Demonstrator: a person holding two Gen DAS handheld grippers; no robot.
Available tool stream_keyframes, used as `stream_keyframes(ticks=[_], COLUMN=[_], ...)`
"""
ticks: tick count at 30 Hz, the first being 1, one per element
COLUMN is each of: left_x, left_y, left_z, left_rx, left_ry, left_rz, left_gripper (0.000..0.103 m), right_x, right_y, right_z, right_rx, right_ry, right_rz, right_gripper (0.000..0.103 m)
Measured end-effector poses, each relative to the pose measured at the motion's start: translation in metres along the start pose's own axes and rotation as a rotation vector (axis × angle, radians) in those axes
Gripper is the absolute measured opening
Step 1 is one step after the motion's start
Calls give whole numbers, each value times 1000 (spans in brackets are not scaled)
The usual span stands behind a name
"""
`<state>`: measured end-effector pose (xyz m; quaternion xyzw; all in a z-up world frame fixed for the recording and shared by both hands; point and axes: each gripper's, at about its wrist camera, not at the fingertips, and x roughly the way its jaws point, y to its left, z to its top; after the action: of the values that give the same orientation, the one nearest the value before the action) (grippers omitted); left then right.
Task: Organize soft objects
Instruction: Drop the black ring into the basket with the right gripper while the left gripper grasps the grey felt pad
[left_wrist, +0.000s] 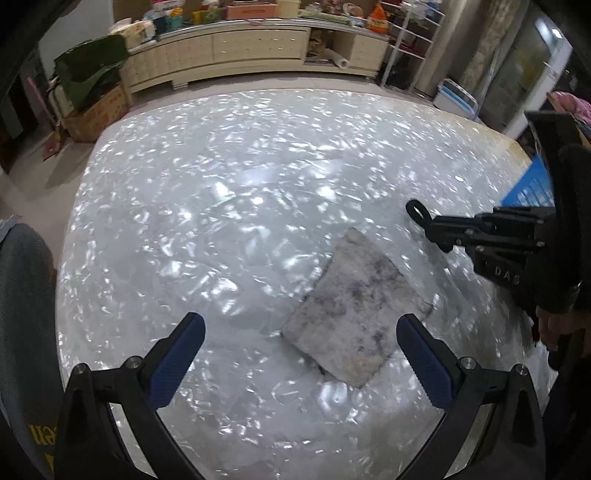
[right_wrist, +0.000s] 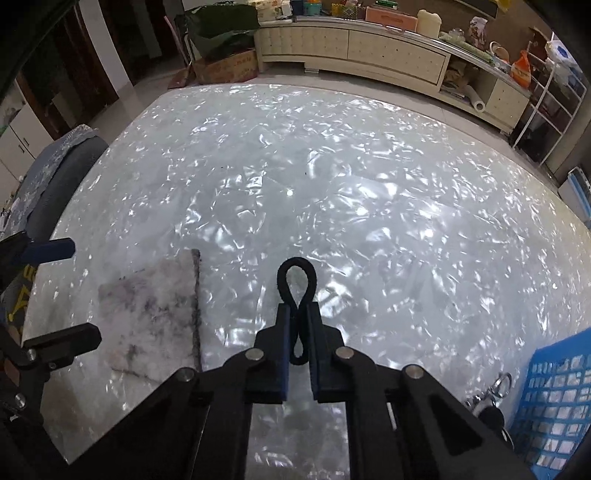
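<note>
A grey-white stained cloth pad (left_wrist: 352, 312) lies flat on the shiny pearl-patterned table (left_wrist: 221, 184). My left gripper (left_wrist: 301, 334) is open and empty, its blue pads (left_wrist: 424, 358) spread wide just in front of the pad's near edge. My right gripper (right_wrist: 298, 314) is shut on a black elastic hair tie (right_wrist: 297, 278), whose loop sticks out past the fingertips. In the left wrist view the right gripper (left_wrist: 428, 225) hovers right of the pad with the hair tie (left_wrist: 416, 211). The pad also shows in the right wrist view (right_wrist: 155, 314), left of the right gripper.
A blue plastic basket (right_wrist: 554, 398) stands at the table's right edge, with a metal keyring clip (right_wrist: 495, 387) beside it. A dark chair (right_wrist: 55, 184) is at the left. A cream cabinet (left_wrist: 258, 48) and cardboard box (left_wrist: 99, 110) stand beyond the table.
</note>
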<state>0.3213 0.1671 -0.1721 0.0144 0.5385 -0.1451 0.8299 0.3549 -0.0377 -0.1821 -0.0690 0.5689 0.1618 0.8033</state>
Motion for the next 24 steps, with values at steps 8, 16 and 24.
stream_keyframes(ticks=[8,16,24], left_x=[6,30,50], left_y=[-27,-41,-56], left_z=[-4,-4,0], left_rx=[188,332,372], left_ry=[22,53,62], left_rz=[-31,-15,-9], left_gripper=[103,103,103], right_x=[-54,-115,-170], right_y=[-23,-53,-92], right_z=[-13,-35,-55], right_rx=[40,88,143], right_ry=[-59,-110,-169], right_rz=[33,58,17], right_gripper=[8,8,8])
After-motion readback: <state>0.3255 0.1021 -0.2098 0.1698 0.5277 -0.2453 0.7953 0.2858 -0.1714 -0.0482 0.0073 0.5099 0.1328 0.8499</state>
